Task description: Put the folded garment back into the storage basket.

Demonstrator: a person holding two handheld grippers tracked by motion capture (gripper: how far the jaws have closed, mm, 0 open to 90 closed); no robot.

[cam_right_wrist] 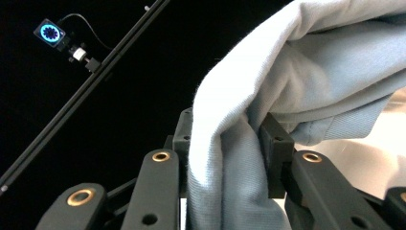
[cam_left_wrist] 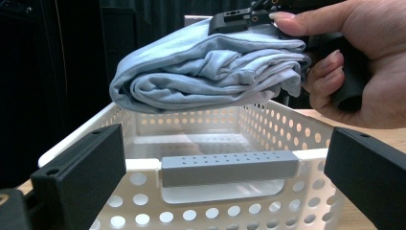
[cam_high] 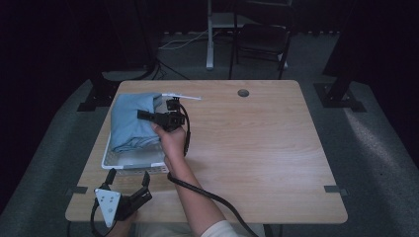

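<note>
Folded blue cloth (cam_high: pixel 131 121) held above the white perforated basket (cam_high: pixel 133 160), which sits at about 9 o'clock on the wooden table (cam_high: pixel 247 148). Right gripper (cam_high: pixel 148 116) jaws pinch the cloth, fabric bunched between them in the right gripper view. Left gripper (cam_high: pixel 127 177) at 7 o'clock, just short of the basket's near wall with its grey handle (cam_left_wrist: pixel 229 167), jaws spread wide, holding nothing.

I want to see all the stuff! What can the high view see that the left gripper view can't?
High view alone: the whole wooden table, a dark folding chair behind it, and the left gripper, jaws open, near the table's front edge. Left gripper view alone: the basket's grey handle bar and round wall holes. Both: the folded light-blue cloth held above the white plastic basket by the right gripper.
</note>
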